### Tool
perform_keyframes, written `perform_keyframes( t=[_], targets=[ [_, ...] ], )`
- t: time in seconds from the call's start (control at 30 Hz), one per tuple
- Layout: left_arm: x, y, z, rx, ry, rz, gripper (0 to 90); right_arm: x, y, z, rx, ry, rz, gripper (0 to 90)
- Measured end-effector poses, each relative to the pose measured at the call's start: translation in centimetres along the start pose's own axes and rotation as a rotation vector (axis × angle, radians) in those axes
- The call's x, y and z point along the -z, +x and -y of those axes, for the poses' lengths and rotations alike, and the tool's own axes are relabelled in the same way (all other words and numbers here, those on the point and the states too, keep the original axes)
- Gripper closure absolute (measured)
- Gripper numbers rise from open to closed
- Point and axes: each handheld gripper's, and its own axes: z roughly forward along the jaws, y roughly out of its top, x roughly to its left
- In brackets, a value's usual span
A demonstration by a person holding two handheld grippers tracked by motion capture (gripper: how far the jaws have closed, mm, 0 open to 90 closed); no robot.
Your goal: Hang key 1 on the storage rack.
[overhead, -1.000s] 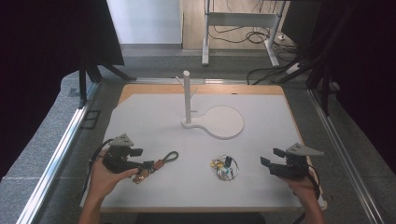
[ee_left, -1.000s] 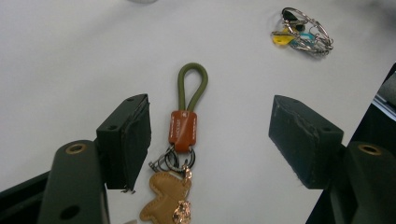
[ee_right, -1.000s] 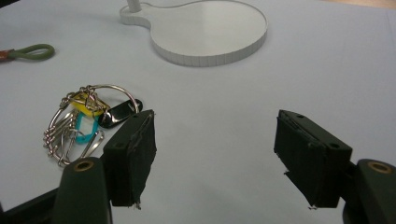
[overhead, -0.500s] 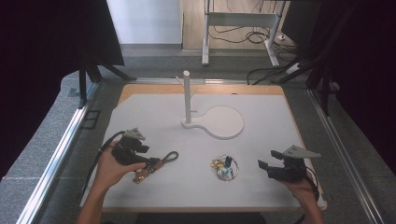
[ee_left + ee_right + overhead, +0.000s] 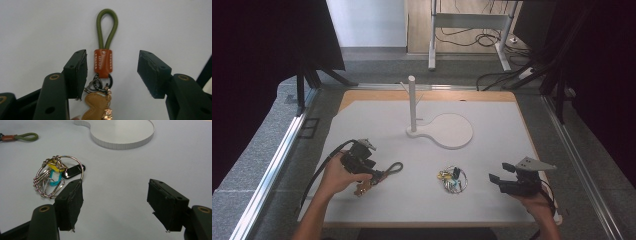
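Sliding my left claw (image 5: 112, 72) in, jaws now wide around the keychain strap (image 5: 103, 61). Right claw (image 5: 115, 205) waits wide too. Grab's probably next.

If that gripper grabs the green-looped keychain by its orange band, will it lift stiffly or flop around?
Probably flop. The keychain looks made of separate linked pieces: a cord loop, a leather band, small dark rings and a tan charm hanging below, so the charm would likely dangle and swing. It seems light. The open left gripper straddles the band, which looks grippable rather than slippery.
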Motion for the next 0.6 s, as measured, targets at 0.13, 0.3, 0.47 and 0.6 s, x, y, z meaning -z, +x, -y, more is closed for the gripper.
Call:
perform_keyframes(
  t=[0.13, 0.3, 0.47, 0.6],
  targets=[
    [-0.8, 0.1, -0.5, -0.011, 0.027, 0.016, 42.3, 0.1, 0.0, 0.0, 0.005, -0.001, -0.005, 29.3],
    [-1.8, 0.3, -0.7, -0.015, 0.067, -0.006, 42.8, 0.2, 0.0, 0.0, 0.002, -0.003, -0.006, 29.3],
    [-2.9, 0.4, -0.7, -0.026, 0.108, -0.021, 43.2, 0.0, -0.1, 0.1, 0.003, 0.006, -0.003, 29.3],
    [-3.4, 0.5, -0.7, -0.030, 0.126, -0.030, 44.3, 0.0, 0.0, 0.1, 0.005, 0.011, -0.003, 29.4]
  ],
)
